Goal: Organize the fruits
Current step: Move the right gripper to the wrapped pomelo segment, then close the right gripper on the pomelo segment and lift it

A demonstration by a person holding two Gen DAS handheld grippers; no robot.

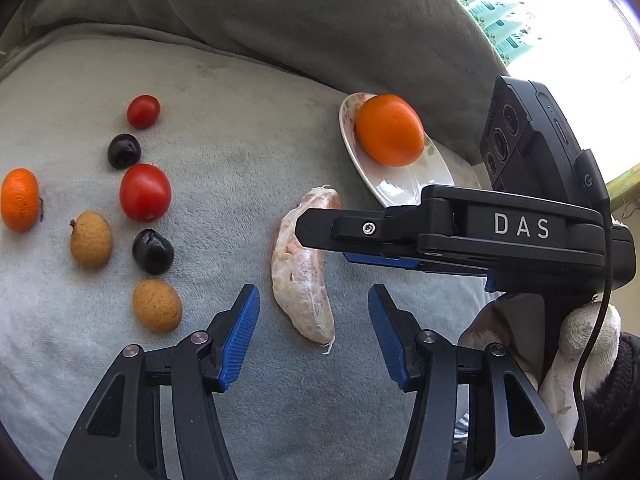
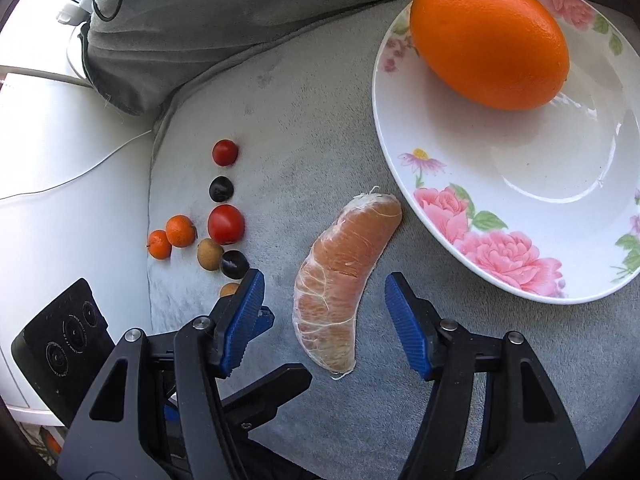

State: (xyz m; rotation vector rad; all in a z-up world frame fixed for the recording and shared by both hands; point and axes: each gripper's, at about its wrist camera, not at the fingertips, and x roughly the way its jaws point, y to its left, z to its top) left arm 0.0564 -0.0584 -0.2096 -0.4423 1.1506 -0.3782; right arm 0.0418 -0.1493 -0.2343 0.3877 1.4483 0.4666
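On the grey cushion (image 1: 248, 152) we count: one peeled citrus segment (image 1: 304, 276), lying between the spread blue pads of our left tongs (image 1: 314, 316), untouched. Right tongs (image 1: 320, 240) hover over its upper end, jaws apart. One orange (image 1: 389, 130) on a floral plate (image 1: 400, 188). At left, two tomatoes (image 1: 145, 192), two dark fruits (image 1: 153, 251), two tan fruits (image 1: 91, 239), one small orange (image 1: 20, 200).

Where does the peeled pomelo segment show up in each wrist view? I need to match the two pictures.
Left wrist: the pomelo segment lies at centre, just beyond the open left gripper, partly behind the other gripper's finger.
Right wrist: the segment lies lower centre, between the open right gripper's fingers, untouched.
Shared landmark: the orange on the floral plate, beyond the segment.
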